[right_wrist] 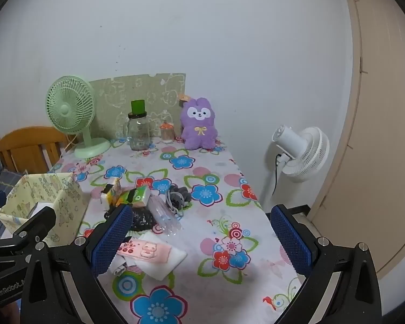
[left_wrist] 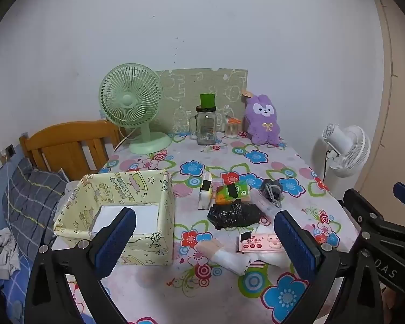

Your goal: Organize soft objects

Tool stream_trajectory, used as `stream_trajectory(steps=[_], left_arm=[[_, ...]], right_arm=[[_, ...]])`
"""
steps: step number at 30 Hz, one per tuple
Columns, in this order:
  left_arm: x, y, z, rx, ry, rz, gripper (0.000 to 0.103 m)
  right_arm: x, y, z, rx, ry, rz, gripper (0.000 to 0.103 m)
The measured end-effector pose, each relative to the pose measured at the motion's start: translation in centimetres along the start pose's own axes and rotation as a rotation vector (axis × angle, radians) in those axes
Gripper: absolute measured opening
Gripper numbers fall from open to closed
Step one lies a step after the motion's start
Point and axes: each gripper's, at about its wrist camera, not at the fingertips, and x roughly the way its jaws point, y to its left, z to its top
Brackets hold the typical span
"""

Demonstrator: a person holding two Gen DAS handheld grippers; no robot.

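Clutter of soft items (left_wrist: 233,210) lies mid-table, ahead of both tools and untouched. Left gripper (left_wrist: 205,239) and right gripper (right_wrist: 201,236) stand spread wide, holding nothing. Fabric box (left_wrist: 116,210) sits beside the pile. Only the left view shows bedding (left_wrist: 27,202). "GenRobot" is partly legible on one tool.
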Motion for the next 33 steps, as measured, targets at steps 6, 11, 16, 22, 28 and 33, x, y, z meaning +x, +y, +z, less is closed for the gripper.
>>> stream_trajectory(steps=[6,11,16,22,28,33], left_arm=[[-0.4,0.4,0.2,-0.008,-0.021,-0.001,0.103],[0.0,-0.5,0.2,0.004,-0.025,0.020,0.103],[-0.2,-0.4,-0.1,-0.002,-0.033,0.029,0.103],[0.0,-0.1,0.0,-0.007,-0.028,0.027,0.103],[0.6,0.2,-0.1,-0.024,-0.005,0.029,0.103],[0.6,0.3,0.0,-0.021,-0.010,0.038,0.103]], right_arm=[[-0.3,-0.1,0.0,0.000,-0.008,0.011,0.103],[-0.4,-1.2,-0.2,0.027,-0.028,0.014,0.103],[-0.6,-0.9,-0.2,0.026,-0.027,0.016,0.103],[-0.3,-0.9,-0.2,0.035,-0.017,0.029,0.103],[-0.2,-0.8,-0.3,0.037,-0.019,0.046,0.103],[-0.5,-0.6,-0.4,0.032,-0.044,0.046,0.103]])
